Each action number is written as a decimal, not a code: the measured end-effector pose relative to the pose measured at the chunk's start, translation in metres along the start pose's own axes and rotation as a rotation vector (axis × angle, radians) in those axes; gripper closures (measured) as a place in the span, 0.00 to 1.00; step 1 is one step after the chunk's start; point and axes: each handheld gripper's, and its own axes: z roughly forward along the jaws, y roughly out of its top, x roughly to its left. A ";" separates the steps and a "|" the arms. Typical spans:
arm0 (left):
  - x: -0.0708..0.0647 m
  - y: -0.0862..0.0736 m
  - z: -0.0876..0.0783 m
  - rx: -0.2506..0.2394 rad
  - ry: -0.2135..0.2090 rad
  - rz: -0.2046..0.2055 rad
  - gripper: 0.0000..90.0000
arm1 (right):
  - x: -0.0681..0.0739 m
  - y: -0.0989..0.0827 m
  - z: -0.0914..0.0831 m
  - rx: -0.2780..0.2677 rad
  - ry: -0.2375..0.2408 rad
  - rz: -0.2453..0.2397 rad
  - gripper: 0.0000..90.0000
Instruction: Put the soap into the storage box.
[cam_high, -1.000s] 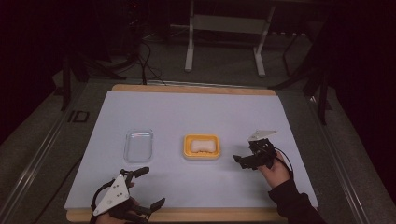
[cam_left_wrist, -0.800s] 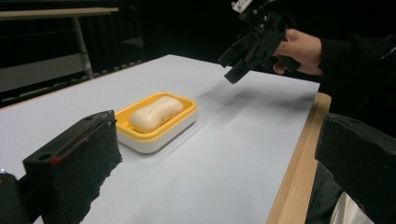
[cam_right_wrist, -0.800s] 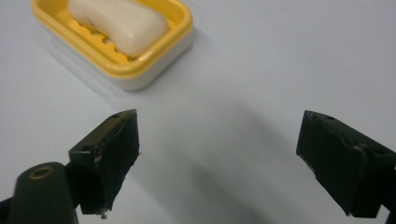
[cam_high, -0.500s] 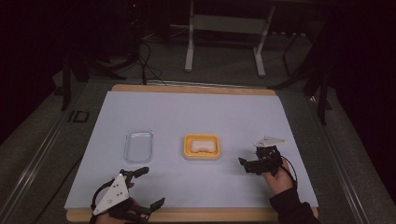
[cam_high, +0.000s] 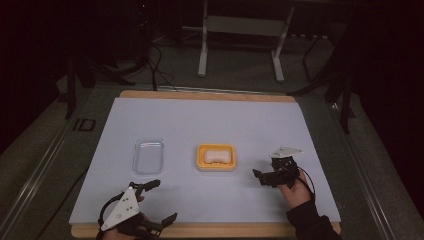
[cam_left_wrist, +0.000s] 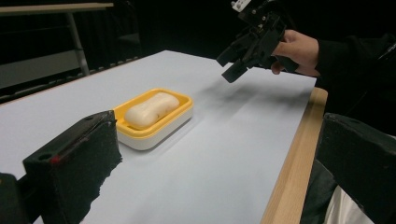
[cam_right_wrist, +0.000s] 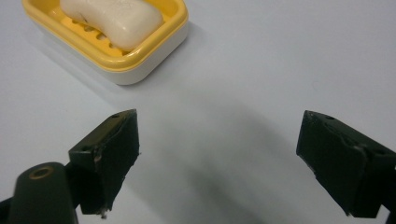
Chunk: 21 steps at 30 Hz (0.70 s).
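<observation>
A yellow soap dish (cam_high: 200, 159) holds a cream bar of soap (cam_high: 216, 156) near the middle of the white table cover. My right gripper (cam_high: 260, 178) hovers just right of the dish, open, jaws pointing left at it with nothing between them. In the right gripper view the dish (cam_right_wrist: 144, 56) and soap (cam_right_wrist: 112, 16) lie ahead at upper left, beyond the wide-spread right gripper (cam_right_wrist: 219, 137). My left gripper (cam_high: 164, 201) rests at the near left edge, open and empty. The left gripper view looks past its own spread left gripper (cam_left_wrist: 218, 135) to the dish (cam_left_wrist: 154, 128) and the right gripper (cam_left_wrist: 229, 67).
A clear plastic tray (cam_high: 148, 155) lies left of the soap dish. The wooden table edge (cam_high: 225, 230) runs along the near side. A metal stand (cam_high: 240, 30) stands on the dark floor beyond the far edge.
My right gripper has drawn back toward the near edge and dropped lower, staying open. The left gripper, dish and clear tray have not moved.
</observation>
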 end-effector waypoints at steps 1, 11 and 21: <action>0.000 0.000 0.000 0.000 0.000 -0.001 0.00 | 0.000 0.000 0.000 -0.003 0.005 -0.001 0.14; 0.000 0.000 0.000 0.004 0.005 -0.003 0.00 | 0.003 -0.001 0.004 0.009 0.032 -0.015 0.14; 0.000 0.000 -0.001 0.006 0.006 -0.003 0.00 | 0.003 -0.001 0.002 -0.014 0.053 -0.023 0.14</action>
